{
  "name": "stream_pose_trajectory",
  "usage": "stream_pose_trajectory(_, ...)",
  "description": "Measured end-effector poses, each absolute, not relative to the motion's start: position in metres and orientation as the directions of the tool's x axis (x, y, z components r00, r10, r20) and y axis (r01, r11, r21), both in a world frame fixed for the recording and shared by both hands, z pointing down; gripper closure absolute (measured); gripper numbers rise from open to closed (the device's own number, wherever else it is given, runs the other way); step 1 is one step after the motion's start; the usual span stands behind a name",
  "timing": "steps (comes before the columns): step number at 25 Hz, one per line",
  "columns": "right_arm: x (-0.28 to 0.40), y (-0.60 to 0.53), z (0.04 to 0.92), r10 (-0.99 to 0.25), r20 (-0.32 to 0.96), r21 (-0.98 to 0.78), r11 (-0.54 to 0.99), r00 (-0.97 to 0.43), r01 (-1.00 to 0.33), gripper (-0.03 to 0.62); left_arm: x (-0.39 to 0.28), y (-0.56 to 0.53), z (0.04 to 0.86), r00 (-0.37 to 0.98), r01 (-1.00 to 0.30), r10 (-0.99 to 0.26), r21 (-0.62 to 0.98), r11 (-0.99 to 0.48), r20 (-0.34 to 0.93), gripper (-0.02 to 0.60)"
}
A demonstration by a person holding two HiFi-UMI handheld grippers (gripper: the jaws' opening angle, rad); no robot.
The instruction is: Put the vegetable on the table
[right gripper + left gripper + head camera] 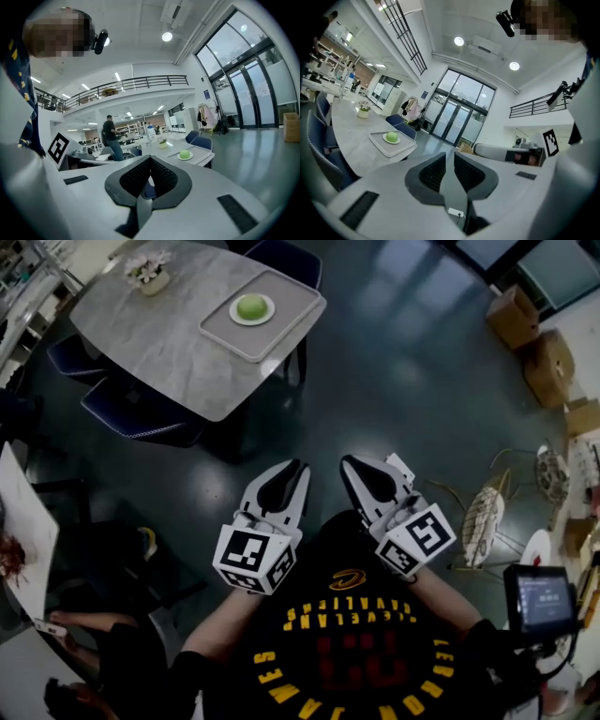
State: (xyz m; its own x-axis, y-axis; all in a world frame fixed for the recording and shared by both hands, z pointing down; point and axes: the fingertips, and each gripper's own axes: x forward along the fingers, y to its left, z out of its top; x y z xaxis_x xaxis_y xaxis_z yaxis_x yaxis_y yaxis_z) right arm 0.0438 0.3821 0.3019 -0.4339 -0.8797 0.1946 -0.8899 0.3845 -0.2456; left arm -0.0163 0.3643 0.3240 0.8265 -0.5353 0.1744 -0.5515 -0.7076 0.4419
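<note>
A round green vegetable (251, 307) lies on a small white plate inside a grey tray (292, 294) at the corner of a marble-grey table (159, 343), far ahead of me. It also shows small in the left gripper view as the vegetable (392, 137) and in the right gripper view as the vegetable (185, 153). My left gripper (298, 470) is held close to my chest, its jaws a narrow gap apart with nothing between them (449, 155). My right gripper (349, 463) is beside it, tips touching and empty (150, 159).
A flower pot (150, 273) stands at the table's far end. Blue chairs (141, 413) ring the table. Dark floor lies between me and the table. Cardboard boxes (525, 334) and wire chairs (487, 512) sit to the right. A person (110, 136) stands in the background.
</note>
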Motion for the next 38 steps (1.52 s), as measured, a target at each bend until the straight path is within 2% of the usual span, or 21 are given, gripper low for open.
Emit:
stream_pose_trajectory(5, 0.032, 0.351, 0.316, -0.837, 0.206, -0.269, 0.449, -0.506, -0.852, 0.589, -0.024, 0.336, 0.334, 0.789, -0.6, -0.584, 0.447, -0.664, 0.191, 0.523)
stream_pose_trajectory(11, 0.049, 0.297, 0.328, -0.81, 0.17, -0.329, 0.49, -0.561, -0.807, 0.589, -0.013, 0.288, 0.345, 0.737, -0.668, -0.632, 0.405, -0.624, 0.24, 0.522)
stream_pose_trajectory(20, 0.149, 0.195, 0.319, -0.808, 0.122, -0.385, 0.496, -0.576, -0.778, 0.589, 0.063, 0.201, 0.329, 0.674, -0.733, -0.695, 0.337, -0.59, 0.25, 0.522)
stream_pose_trajectory(26, 0.185, 0.144, 0.325, -0.754, 0.127, -0.429, 0.544, -0.644, -0.721, 0.589, 0.1, 0.156, 0.323, 0.615, -0.783, -0.746, 0.31, -0.539, 0.256, 0.522)
stream_pose_trajectory(38, 0.176, 0.047, 0.355, -0.676, 0.175, -0.456, 0.589, -0.716, -0.667, 0.589, 0.09, 0.067, 0.357, 0.535, -0.834, -0.786, 0.34, -0.434, 0.311, 0.522)
